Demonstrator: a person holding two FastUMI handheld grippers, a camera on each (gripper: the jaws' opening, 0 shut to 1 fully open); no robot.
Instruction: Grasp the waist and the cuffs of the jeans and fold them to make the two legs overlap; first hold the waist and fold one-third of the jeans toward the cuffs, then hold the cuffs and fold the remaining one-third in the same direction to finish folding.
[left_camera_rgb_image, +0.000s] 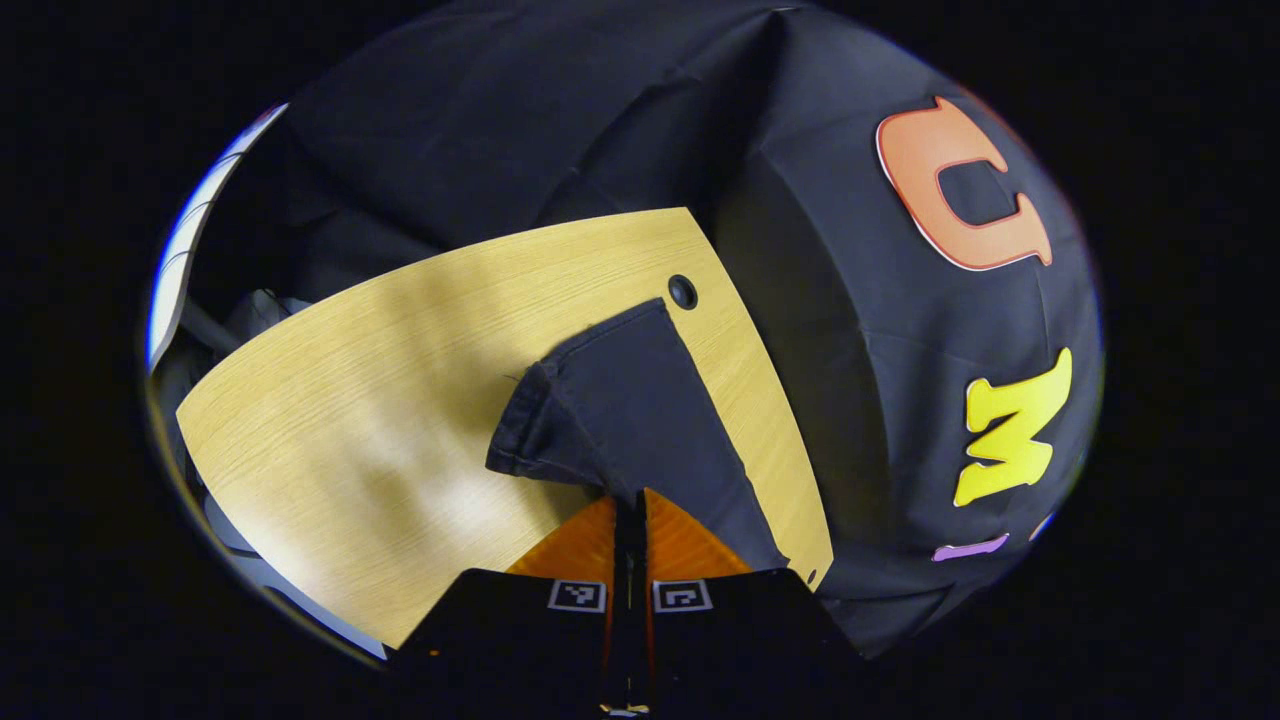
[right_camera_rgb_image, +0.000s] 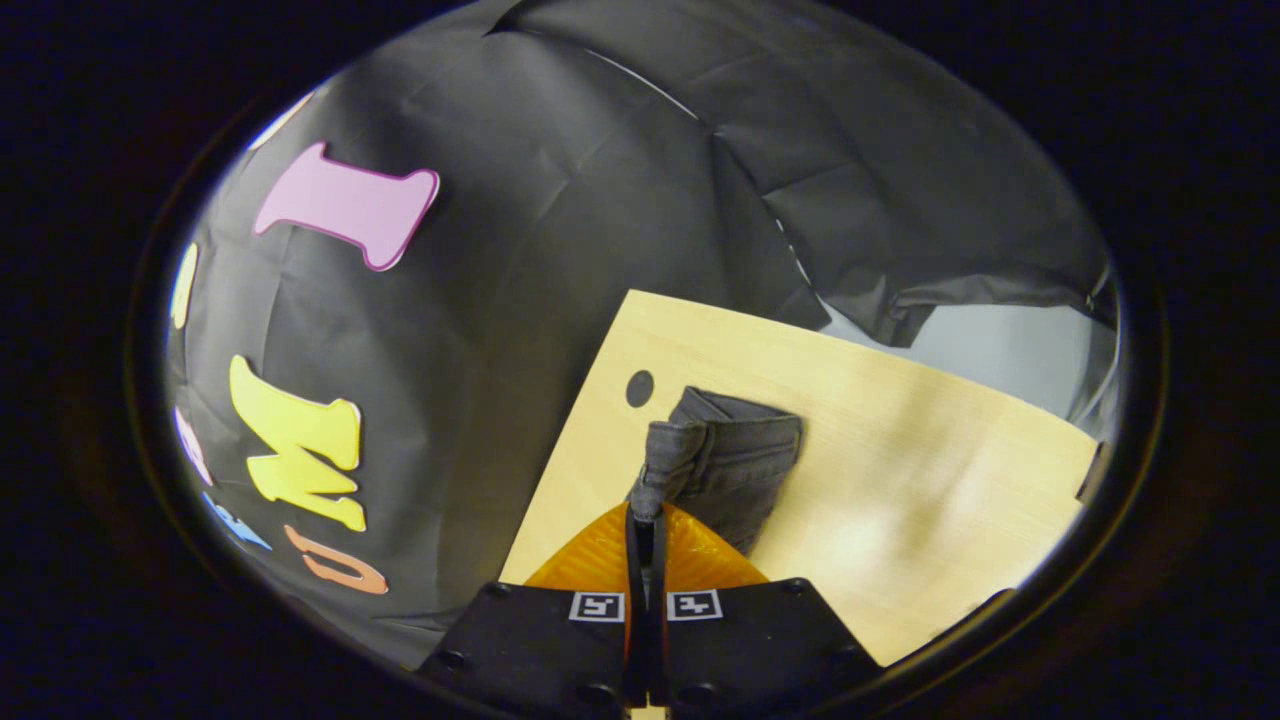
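In the left gripper view my left gripper has its orange fingers drawn together on a fold of the dark jeans, the cloth pinched right at the tips with barely a slit between them. From there the jeans run away from me across the wooden table, a broad dark panel reaching toward the far edge, its hemmed end flaring out to the left. The fabric's far tip stops just short of a small black round hole in the tabletop — near it, not touching. In the right gripper view my right gripper is likewise closed on the jeans, both fingers pressed on a thick, rolled seam of grey-black denim that rises from the tips. This view shows the garment as a shorter, bunched shape with layered folds, lying on the table to the right of the same kind of round hole, which sits just beside the cloth's far left corner. This view also takes in the pale floor beyond the table's far right edge, under the hanging black cloth. The left gripper view instead has a bright white strip at far left.
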